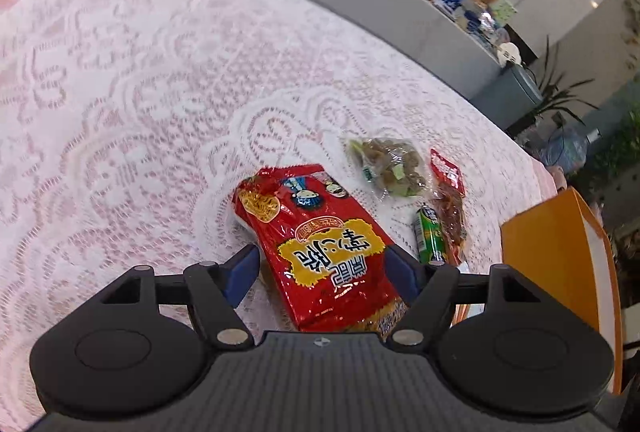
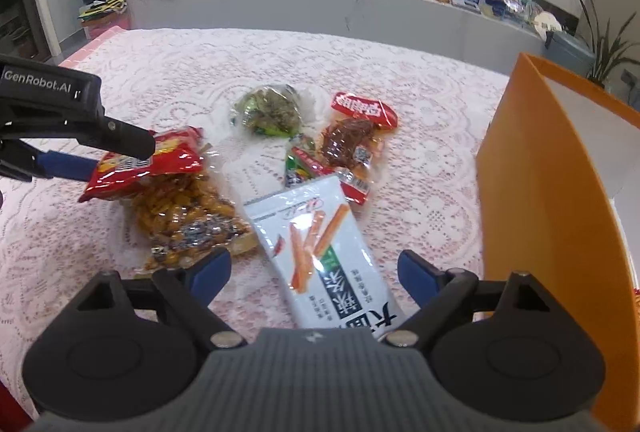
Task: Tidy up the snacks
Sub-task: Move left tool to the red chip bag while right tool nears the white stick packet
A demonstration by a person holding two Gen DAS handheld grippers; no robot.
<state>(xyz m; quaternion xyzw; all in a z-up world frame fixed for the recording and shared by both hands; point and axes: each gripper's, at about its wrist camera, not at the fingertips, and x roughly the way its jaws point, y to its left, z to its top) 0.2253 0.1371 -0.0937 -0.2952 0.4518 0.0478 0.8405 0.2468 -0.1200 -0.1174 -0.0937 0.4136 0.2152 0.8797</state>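
Note:
My left gripper (image 1: pixel 322 268) is open with its blue fingers on either side of a red noodle-snack bag (image 1: pixel 320 244) lying on the lace cloth; the same bag shows in the right wrist view (image 2: pixel 160 168), with the left gripper (image 2: pixel 80 152) at it. My right gripper (image 2: pixel 314 272) is open around a white snack bag with orange sticks (image 2: pixel 320 248). Farther off lie a clear bag of green-brown snacks (image 2: pixel 270 108) (image 1: pixel 390 168), a red-topped spicy strip pack (image 2: pixel 352 132) (image 1: pixel 450 200) and a small green packet (image 2: pixel 298 164) (image 1: pixel 430 238).
An orange box (image 2: pixel 540 192) (image 1: pixel 560 264) with a white inside stands at the right of the table. The pink lace cloth (image 1: pixel 160 92) covers the table. A grey counter (image 2: pixel 320 4) with more snacks and plants runs behind.

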